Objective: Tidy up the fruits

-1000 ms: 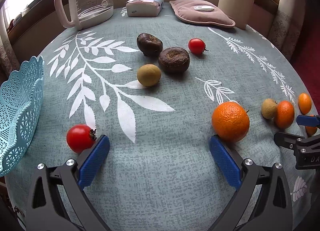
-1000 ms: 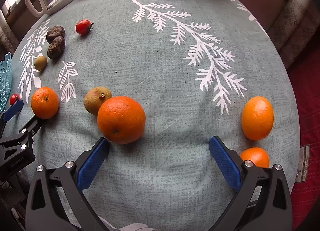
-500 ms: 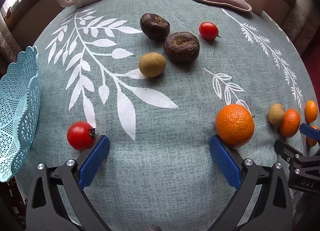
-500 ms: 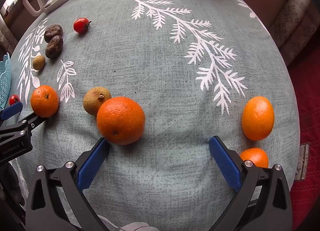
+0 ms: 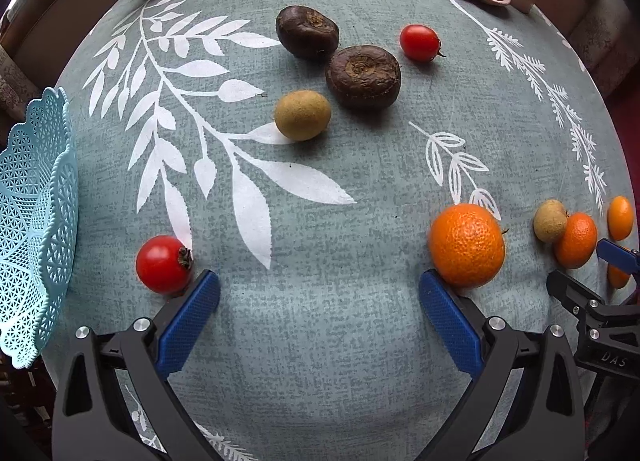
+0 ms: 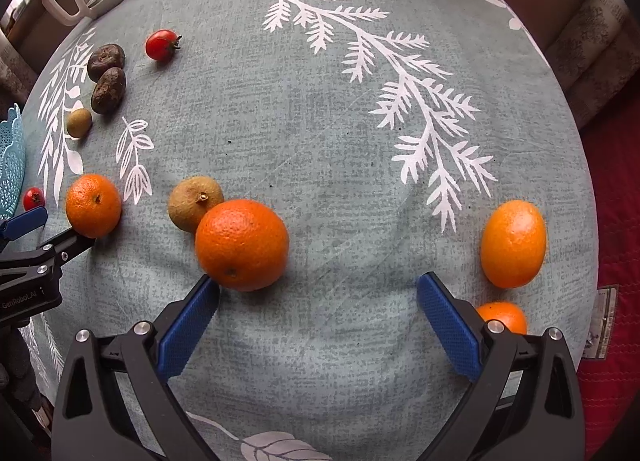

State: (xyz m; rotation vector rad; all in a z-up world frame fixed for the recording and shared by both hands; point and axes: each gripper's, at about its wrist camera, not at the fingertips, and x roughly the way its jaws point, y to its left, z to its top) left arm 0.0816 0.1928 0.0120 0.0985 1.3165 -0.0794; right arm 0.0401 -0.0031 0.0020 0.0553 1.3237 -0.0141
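— Both grippers empty, then?

— Yes; the left gripper [image 5: 319, 293] has its jaws spread wide, a red tomato [image 5: 163, 264] just outside one finger, a large orange [image 5: 466, 245] against the other; the right gripper [image 6: 318, 295] is spread too, nothing pinched.

— Where would the fruit go?

— The blue basket [image 5: 36, 221] at the table's left edge, I'd guess; nothing visible in it yet; the fruit lies scattered on the tablecloth [image 5: 320, 341].
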